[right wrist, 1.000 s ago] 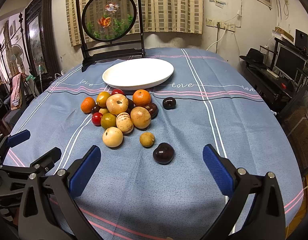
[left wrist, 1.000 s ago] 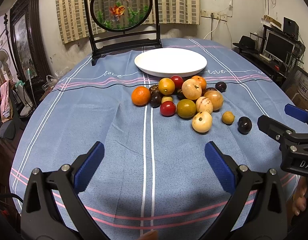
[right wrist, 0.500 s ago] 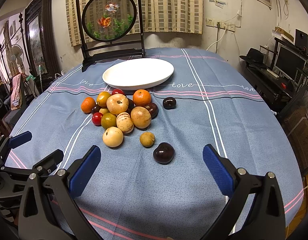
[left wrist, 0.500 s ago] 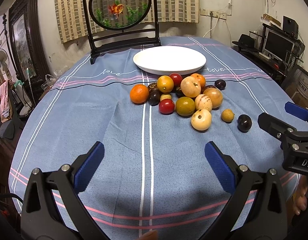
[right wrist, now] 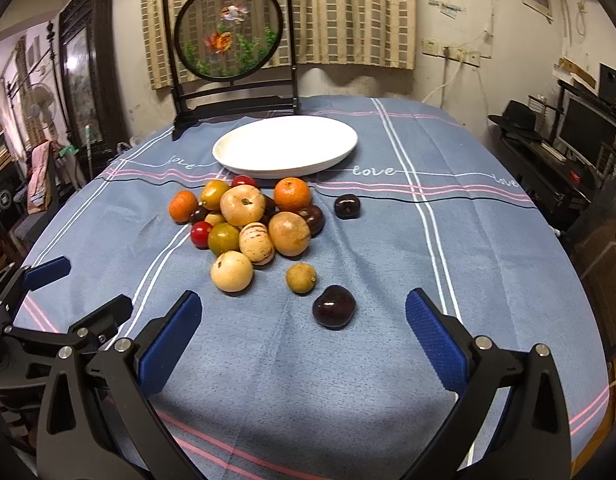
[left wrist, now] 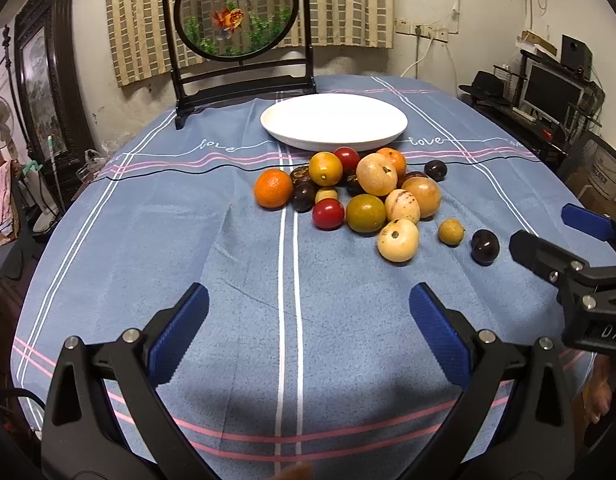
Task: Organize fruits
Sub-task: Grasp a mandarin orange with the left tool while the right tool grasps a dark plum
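Fruits point(right wrist: 248, 224) heaped, rear ones hidden; both tools point(left wrist: 308, 336) point(right wrist: 304, 340) spread wide, holding nothing.

I see a white plate point(right wrist: 284, 152) on a blue cloth point(right wrist: 387, 240) striped pink and white; beyond my blue pads point(right wrist: 435, 340), a dark plum point(right wrist: 333, 306).

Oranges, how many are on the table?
2. One orange sits at the left edge of the fruit pile, the other orange at the back right, just in front of the white plate. Another could be hidden behind bigger fruits.
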A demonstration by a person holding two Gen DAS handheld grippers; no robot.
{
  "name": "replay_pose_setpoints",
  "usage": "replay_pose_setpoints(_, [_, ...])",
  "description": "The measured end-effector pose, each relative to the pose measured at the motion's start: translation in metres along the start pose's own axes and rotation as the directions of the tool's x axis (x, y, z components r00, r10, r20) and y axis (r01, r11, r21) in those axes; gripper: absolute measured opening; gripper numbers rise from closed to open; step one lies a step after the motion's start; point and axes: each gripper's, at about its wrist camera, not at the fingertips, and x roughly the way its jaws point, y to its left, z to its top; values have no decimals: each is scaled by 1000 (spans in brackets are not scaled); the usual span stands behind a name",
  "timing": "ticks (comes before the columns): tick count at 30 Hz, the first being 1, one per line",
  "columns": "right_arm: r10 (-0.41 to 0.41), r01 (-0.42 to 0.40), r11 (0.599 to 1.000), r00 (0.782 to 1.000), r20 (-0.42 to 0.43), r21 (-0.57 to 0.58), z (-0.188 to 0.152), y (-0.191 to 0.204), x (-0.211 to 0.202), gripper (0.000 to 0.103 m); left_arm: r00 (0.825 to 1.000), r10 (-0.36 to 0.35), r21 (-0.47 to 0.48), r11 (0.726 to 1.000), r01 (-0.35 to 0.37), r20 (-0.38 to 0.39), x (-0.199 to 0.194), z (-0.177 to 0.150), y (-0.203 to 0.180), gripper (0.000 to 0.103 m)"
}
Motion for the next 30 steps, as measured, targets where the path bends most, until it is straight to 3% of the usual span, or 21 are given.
replay_pose_setpoints(6, [79,-79,997,997,-20,-3,-4,-7,5,102,1000,-24,29,999,24,-7,6,-2,2,101])
replay_pose_setpoints(9, [121,-120,993,989,79,-22,-7,-13,-8,102,999,-34,41,999,35,-36,15,-4,4,101])
replay_pose_setpoints(10, [198,-192,980,969,149,-53,-10,-16,-17,102,997,-53,38,998,55,-48,19,-4,7,101])
replay_pose_setpoints(12, [307,-291,950,936,172,-112,-14,-18,-21,102,996,-85,35,996,87,-40,24,-5,12,101])
replay_pose_setpoints(14, [281,-268,952,957,71,-151,-10,-16,-7,102,992,-122,51,991,122,-16,28,-4,16,101])
replay_pose_setpoints(17, [198,-188,964,979,38,-188,-5,-20,3,102,983,-176,71,981,180,-57,42,3,19,101])
replay_pose_setpoints(24, [166,-188,964,978,-126,-190,-9,-33,37,102,974,-192,126,970,207,-119,69,15,11,101])
replay_pose_setpoints(28, [214,-241,957,962,-172,-159,-7,-42,52,102,975,-182,129,972,198,-128,78,19,18,98])
replay_pose_setpoints(30, [243,-270,952,953,-183,-144,-5,-47,58,89,975,-176,123,973,194,-137,83,23,24,96])
